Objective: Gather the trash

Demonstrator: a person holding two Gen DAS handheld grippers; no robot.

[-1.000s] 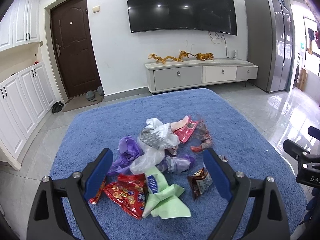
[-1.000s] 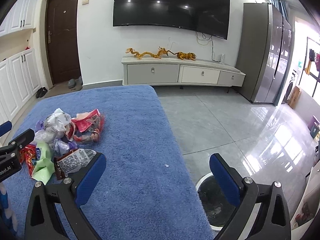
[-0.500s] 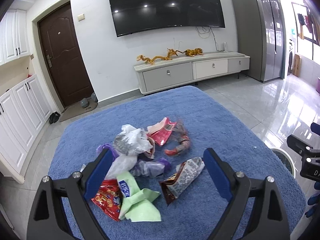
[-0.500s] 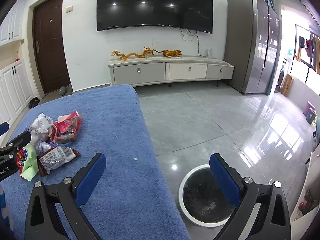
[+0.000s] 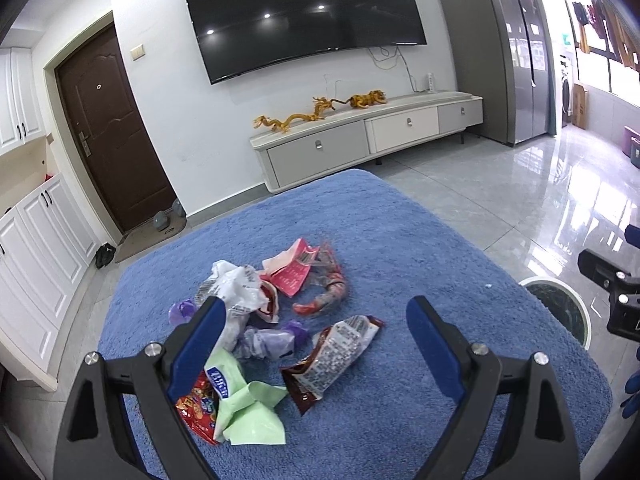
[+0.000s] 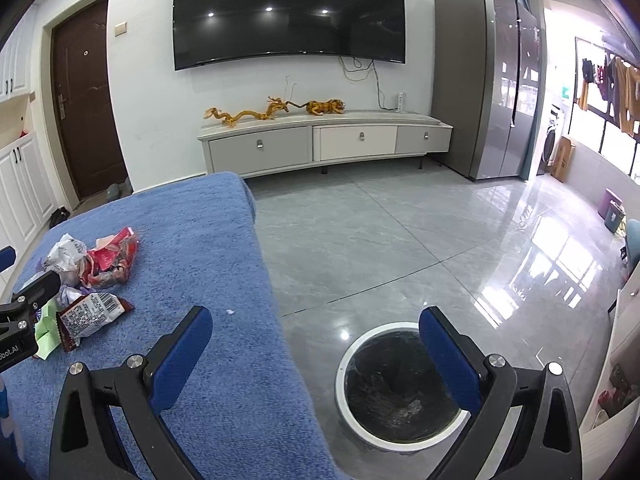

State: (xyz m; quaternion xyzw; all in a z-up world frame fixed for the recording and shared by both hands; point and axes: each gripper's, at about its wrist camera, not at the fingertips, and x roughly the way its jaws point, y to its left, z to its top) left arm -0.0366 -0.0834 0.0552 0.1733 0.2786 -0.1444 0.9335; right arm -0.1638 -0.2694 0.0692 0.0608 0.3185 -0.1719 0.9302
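A pile of trash lies on the blue cloth-covered table [image 5: 400,240]: a brown snack wrapper [image 5: 332,360], a green packet [image 5: 244,408], a red packet [image 5: 196,404], a white crumpled bag [image 5: 236,288], purple wrappers [image 5: 268,340] and pink-red wrappers [image 5: 296,272]. My left gripper [image 5: 316,320] is open and empty, just above the near side of the pile. My right gripper [image 6: 316,328] is open and empty, off the table's right edge [image 6: 264,280], above a white-rimmed trash bin [image 6: 400,384] on the floor. The brown wrapper also shows in the right wrist view [image 6: 88,312].
The bin also shows in the left wrist view [image 5: 560,308], right of the table. A grey tiled floor [image 6: 400,240] stretches to a TV cabinet [image 6: 328,140] with golden figures. A brown door [image 5: 108,132] and white cupboards [image 5: 36,248] stand at the left, a grey fridge [image 6: 492,80] at the right.
Both grippers have shifted rightward: the pile has slid left in both views and the bin has come fully into the right view. Both stay open.
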